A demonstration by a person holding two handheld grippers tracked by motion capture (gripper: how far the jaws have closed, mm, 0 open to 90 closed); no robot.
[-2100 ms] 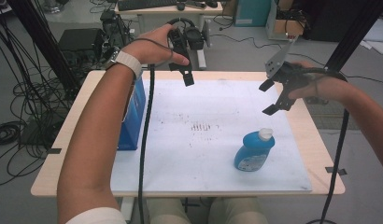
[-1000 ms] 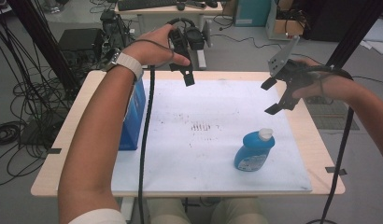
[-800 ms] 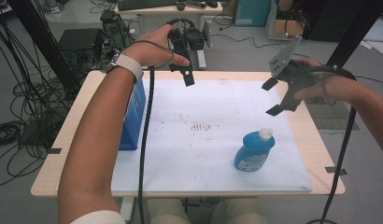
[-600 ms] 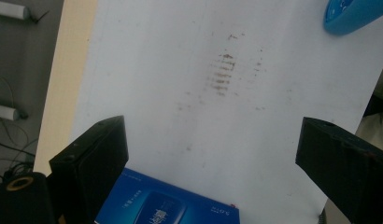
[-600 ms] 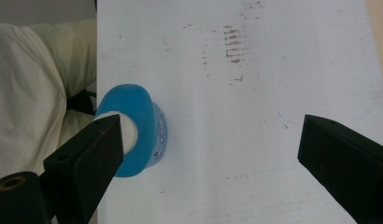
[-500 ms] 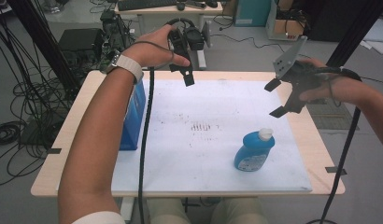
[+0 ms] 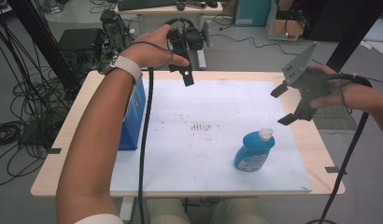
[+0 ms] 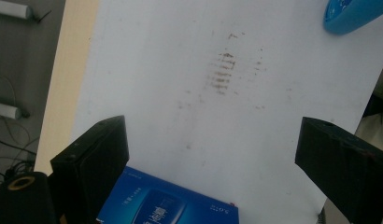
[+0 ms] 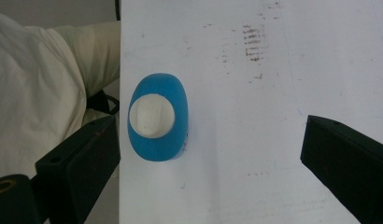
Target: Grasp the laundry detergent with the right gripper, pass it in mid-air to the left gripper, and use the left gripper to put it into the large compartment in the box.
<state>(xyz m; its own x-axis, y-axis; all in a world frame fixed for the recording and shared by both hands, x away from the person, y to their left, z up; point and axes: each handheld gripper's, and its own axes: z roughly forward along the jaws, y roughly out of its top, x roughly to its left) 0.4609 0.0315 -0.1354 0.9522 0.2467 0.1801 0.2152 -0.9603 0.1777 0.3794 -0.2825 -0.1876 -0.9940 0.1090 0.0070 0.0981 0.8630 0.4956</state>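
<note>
**Both grippers hover, fingers spread**

White matting covers the wooden surface (image 7: 77, 135). At lower centre-right of the high view stands the blue bottle (image 7: 254, 150), upright, white-capped. Right gripper (image 7: 284, 103) hangs above it at the right, fingers just opening, nothing between them. Left gripper (image 7: 186, 77) hovers at upper centre, fingers released, near the blue box (image 7: 132, 116).

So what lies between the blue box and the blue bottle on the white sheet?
In the high view, just bare white sheet with a patch of brownish smudges between the blue box and the blue bottle.
</note>
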